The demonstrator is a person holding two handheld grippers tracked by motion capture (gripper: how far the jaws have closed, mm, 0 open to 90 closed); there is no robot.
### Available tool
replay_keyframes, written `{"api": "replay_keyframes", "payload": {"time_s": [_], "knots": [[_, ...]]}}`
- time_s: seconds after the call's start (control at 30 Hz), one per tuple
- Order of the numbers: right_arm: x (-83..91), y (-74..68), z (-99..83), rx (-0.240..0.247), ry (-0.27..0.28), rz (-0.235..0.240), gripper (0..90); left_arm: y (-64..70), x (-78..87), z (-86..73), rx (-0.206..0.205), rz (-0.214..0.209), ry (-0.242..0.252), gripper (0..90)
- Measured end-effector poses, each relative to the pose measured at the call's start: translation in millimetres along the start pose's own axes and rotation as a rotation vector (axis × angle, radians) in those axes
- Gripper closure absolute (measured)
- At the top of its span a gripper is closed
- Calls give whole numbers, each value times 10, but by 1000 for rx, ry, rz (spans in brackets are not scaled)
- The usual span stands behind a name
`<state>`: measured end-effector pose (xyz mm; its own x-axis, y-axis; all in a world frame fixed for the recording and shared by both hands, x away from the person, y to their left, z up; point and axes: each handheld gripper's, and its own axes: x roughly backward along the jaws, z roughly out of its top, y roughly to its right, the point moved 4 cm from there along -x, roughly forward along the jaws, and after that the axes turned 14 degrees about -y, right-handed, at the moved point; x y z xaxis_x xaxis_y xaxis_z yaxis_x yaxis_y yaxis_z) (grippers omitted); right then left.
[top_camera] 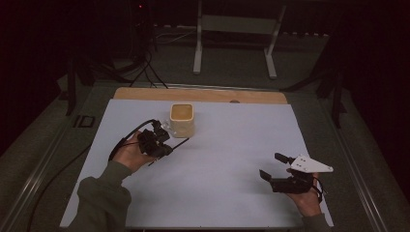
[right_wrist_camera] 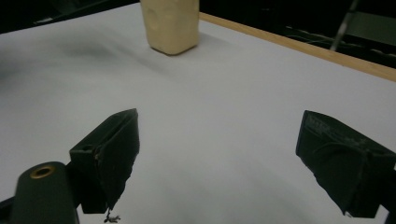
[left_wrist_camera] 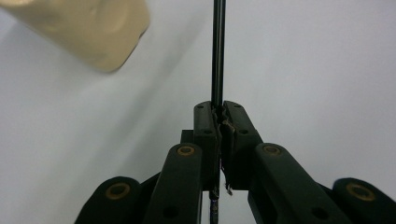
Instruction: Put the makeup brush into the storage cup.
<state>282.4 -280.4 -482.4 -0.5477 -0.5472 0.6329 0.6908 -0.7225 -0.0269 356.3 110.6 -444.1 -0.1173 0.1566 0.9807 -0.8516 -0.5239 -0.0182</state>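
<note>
A cream square cup (top_camera: 182, 119) stands on the white sheet (top_camera: 217, 159) near its far edge. My left gripper (top_camera: 157, 140) sits just left of and in front of the cup, shut on a thin dark rod (top_camera: 180, 143) that points past the cup's front. In the left gripper view the rod (left_wrist_camera: 218, 46) runs straight up from the closed gripper (left_wrist_camera: 219, 109), with the cup (left_wrist_camera: 93, 28) blurred at top left. My right gripper (top_camera: 271, 166) is at the sheet's near right, open with nothing in it. The right gripper view shows the gripper (right_wrist_camera: 219, 119) wide apart and the cup (right_wrist_camera: 170, 23) far ahead.
The sheet lies on a wooden table whose edge (top_camera: 200, 94) shows at the back. Behind the table stand a grey metal frame (top_camera: 237, 24) and dark cables (top_camera: 140, 67) on the floor. Bare sheet stretches between the two grippers.
</note>
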Motion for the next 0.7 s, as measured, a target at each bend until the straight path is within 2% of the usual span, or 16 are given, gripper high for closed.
{"api": "replay_keyframes", "payload": {"time_s": [0.43, 0.47, 0.7], "knots": [[-86, -41, 271, 44, 14, 49, 135, 22, 123, 56, -45, 16, 6, 861], [-110, -66, 338, 56, 17, 59, 135, 26, 144, 62, -51, 22, 11, 861], [-166, -126, 486, 85, 20, 87, 135, 37, 210, 84, -77, 36, 26, 861]]}}
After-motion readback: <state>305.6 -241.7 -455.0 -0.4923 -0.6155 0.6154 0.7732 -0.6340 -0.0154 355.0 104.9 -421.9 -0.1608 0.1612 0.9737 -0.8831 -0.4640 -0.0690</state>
